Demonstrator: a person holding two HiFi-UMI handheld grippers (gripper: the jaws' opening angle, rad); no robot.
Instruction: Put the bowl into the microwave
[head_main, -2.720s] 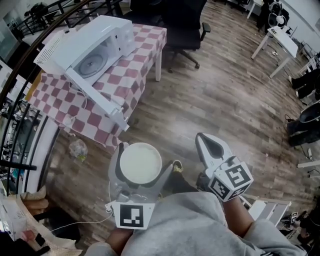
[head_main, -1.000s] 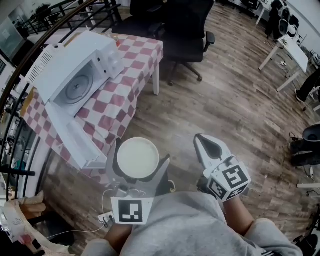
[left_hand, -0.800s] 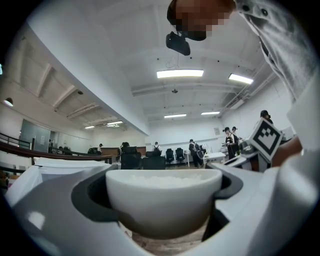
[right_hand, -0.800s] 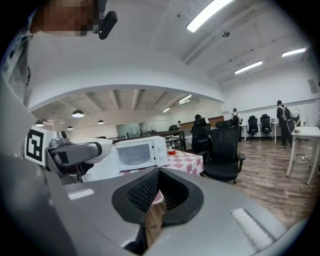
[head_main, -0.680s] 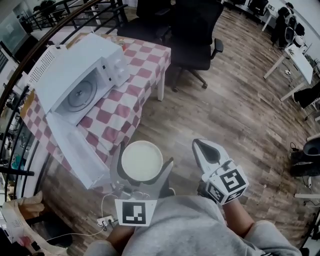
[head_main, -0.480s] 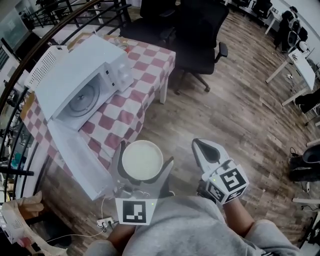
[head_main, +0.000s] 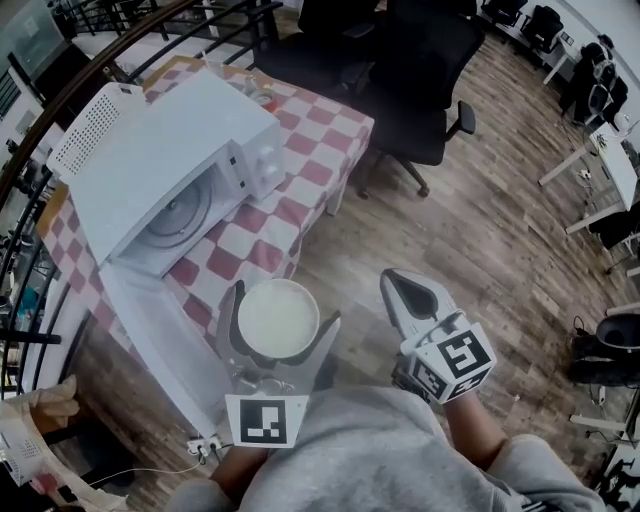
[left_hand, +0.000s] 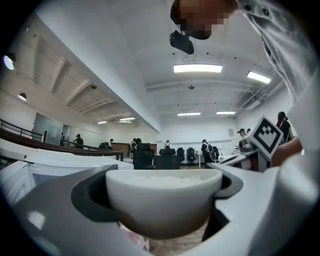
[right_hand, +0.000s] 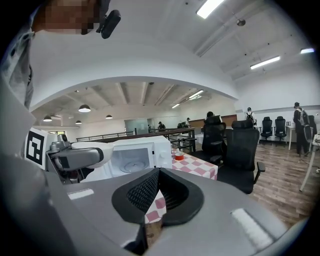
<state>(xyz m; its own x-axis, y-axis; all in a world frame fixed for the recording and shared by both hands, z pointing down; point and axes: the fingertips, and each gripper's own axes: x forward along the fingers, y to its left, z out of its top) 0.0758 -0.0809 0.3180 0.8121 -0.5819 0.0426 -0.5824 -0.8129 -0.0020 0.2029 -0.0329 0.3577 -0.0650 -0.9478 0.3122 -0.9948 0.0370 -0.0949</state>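
A white bowl (head_main: 278, 318) filled with something white is held level in my left gripper (head_main: 278, 322), whose jaws are shut on its sides; the left gripper view shows the bowl (left_hand: 163, 200) wedged between them. The bowl hangs over the near edge of the checkered table, just right of the lowered microwave door (head_main: 165, 345). The white microwave (head_main: 170, 165) stands open on the table, its glass turntable (head_main: 185, 215) bare. My right gripper (head_main: 412, 298) is shut and holds nothing, to the right of the bowl over the wooden floor. In the right gripper view the microwave (right_hand: 131, 157) shows ahead to the left.
The table has a red-and-white checkered cloth (head_main: 300, 190) with a small red-lidded jar (head_main: 262, 98) at its far side. A black office chair (head_main: 425, 75) stands beyond the table. A dark railing (head_main: 40, 130) runs along the left. White desks (head_main: 600, 165) stand at far right.
The view has closed in on the table: the microwave and its open door are now nearer and larger. The bowl has stayed in my left gripper and now sits beside the door.
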